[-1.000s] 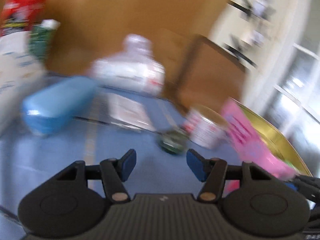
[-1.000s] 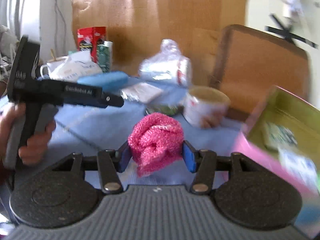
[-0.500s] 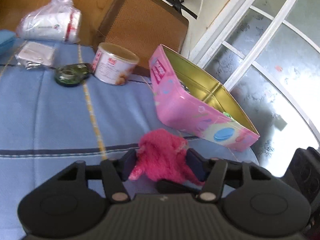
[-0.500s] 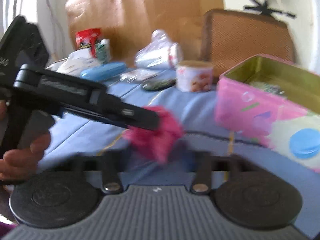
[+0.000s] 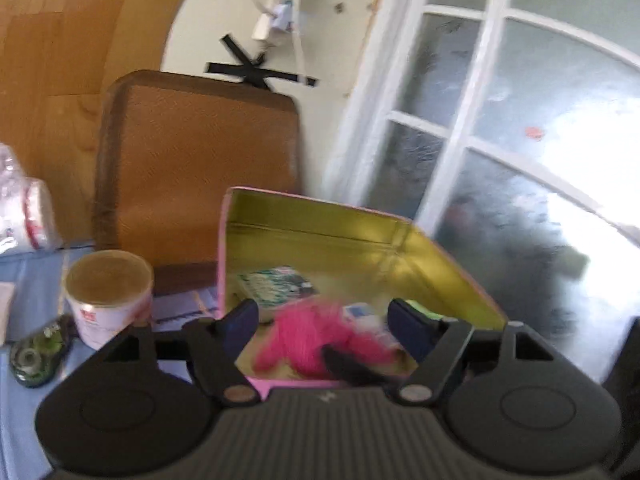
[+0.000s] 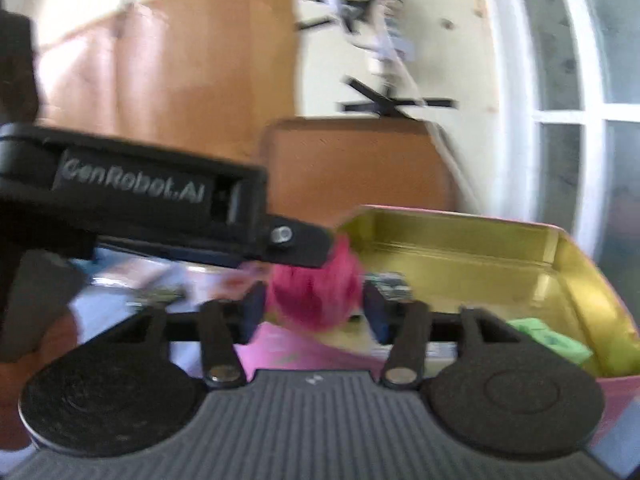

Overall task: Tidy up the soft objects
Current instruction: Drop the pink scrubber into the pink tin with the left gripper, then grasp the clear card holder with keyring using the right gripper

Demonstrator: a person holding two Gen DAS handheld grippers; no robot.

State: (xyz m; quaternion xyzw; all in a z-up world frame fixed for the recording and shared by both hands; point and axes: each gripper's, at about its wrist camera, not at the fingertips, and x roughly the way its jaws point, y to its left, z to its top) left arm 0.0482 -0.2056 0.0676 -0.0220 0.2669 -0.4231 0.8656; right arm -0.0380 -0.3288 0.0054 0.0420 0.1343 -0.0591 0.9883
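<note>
1. Here the left gripper (image 5: 320, 320) hangs over the near wall of the pink tin (image 5: 360, 240); its jaws have just been opening and now stand apart, and the fuzzy pink cloth (image 5: 312, 340) lies between them with a clear gap to each pad
2. The right gripper (image 6: 316, 308) also sits at the tin's (image 6: 460, 248) near edge; its jaws have just been opening, with the cloth (image 6: 316, 296) between them, but blur hides whether the pads press on it
3. The cloth is just inside the tin's near wall, above its gold floor
4. Inside the tin lie a patterned packet (image 5: 276, 284) towards the far wall and something green (image 6: 548, 340) at its right end
5. Left of the tin stand a white tub (image 5: 108, 292) and a green tape dispenser (image 5: 36, 356) on the blue cloth-covered table (image 5: 24, 400)
6. Behind the tin is a brown chair back (image 5: 192, 160)
7. In the right wrist view the left gripper's black body crosses just above the cloth, hiding its top
</note>
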